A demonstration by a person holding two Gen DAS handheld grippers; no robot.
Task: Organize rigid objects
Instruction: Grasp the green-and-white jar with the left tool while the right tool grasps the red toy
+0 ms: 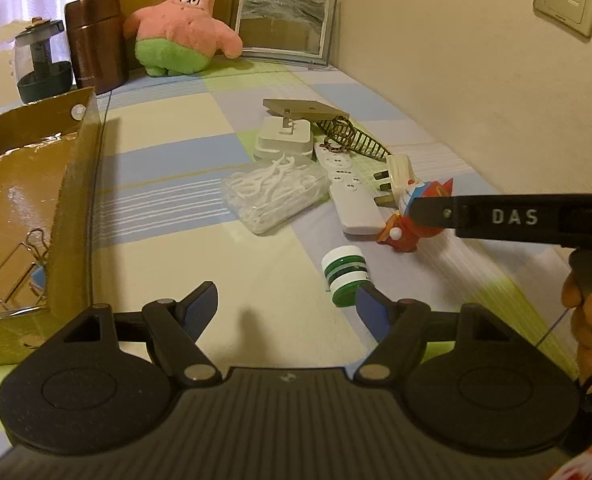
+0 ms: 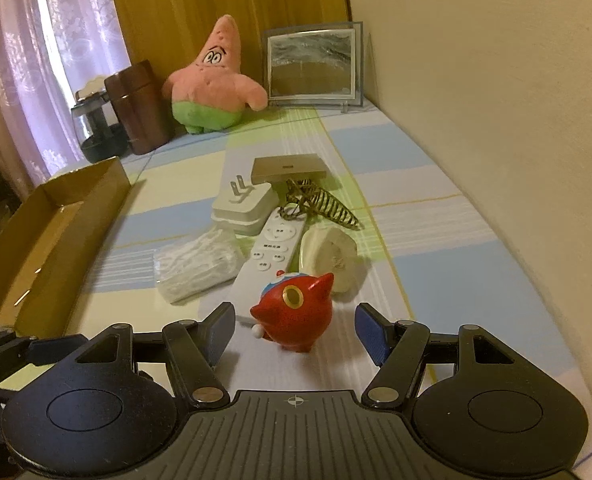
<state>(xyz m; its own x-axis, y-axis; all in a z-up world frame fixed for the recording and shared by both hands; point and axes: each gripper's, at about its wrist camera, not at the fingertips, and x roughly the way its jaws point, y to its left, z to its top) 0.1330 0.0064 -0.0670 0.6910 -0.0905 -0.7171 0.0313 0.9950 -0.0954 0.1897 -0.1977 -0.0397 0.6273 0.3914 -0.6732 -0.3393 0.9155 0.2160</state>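
— Where is the red toy [image 2: 294, 312]?
— On the counter [image 2: 395, 216], between my right claw [image 2: 292, 330] fingers, not touched. Both claws are spread wide; my left claw [image 1: 286, 306] is near the green-and-white spool [image 1: 345, 274].

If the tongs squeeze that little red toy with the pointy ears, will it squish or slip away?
Probably no squish: the red toy looks hard and glossy, so it may slip a bit between the open right tongs. Its round body on small feet might tip or wobble if pushed. It looks small and likely light.
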